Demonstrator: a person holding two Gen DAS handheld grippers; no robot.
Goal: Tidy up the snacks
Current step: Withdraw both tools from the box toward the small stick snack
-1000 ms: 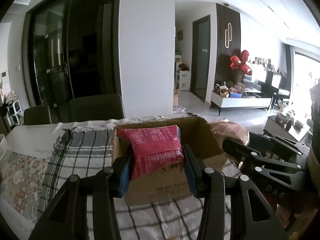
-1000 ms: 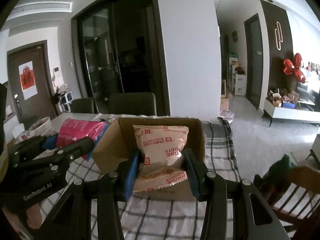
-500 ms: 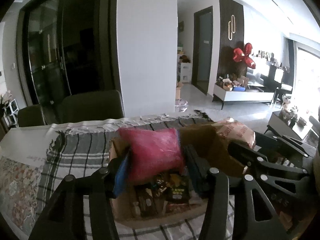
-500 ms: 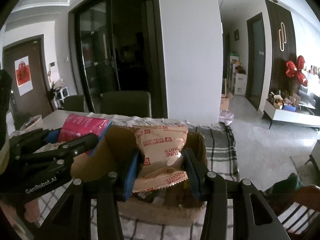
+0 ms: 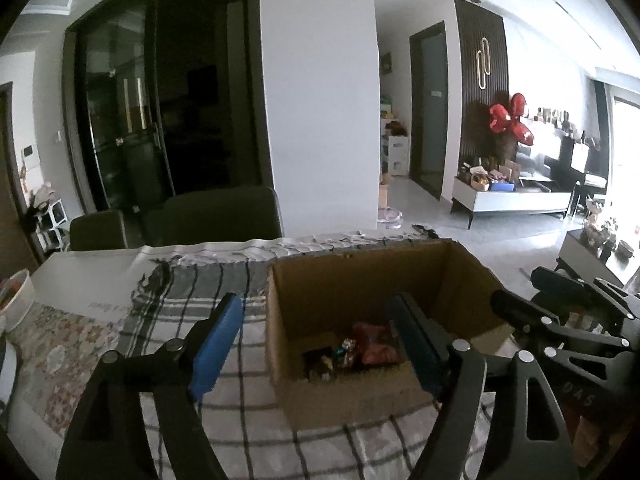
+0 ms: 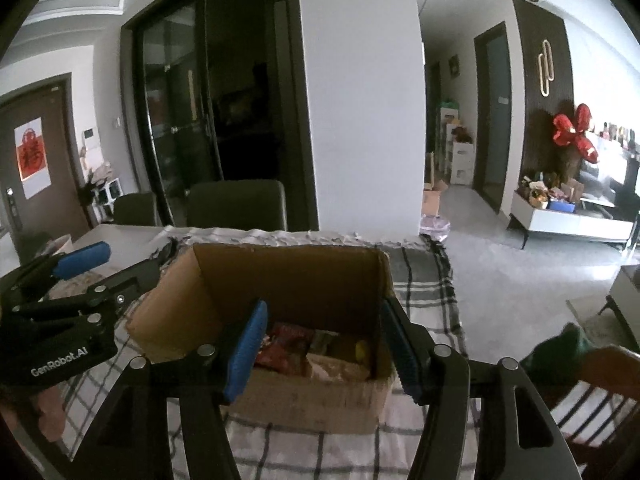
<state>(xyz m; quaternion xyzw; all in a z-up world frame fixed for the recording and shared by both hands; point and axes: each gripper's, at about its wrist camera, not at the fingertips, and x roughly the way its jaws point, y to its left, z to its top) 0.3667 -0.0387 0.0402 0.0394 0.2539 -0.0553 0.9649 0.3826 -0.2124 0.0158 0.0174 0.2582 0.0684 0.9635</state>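
fingers [image 5: 218, 340] of both grippers now spread apart, empty; two packets released a second ago lie in one cardboard box [image 6: 288, 280].

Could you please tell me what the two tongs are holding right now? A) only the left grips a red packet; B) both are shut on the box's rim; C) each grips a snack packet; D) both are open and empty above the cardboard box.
D: the left tongs and right tongs stand spread with nothing between their blue pads, while snack packets lie inside the open brown cardboard box.
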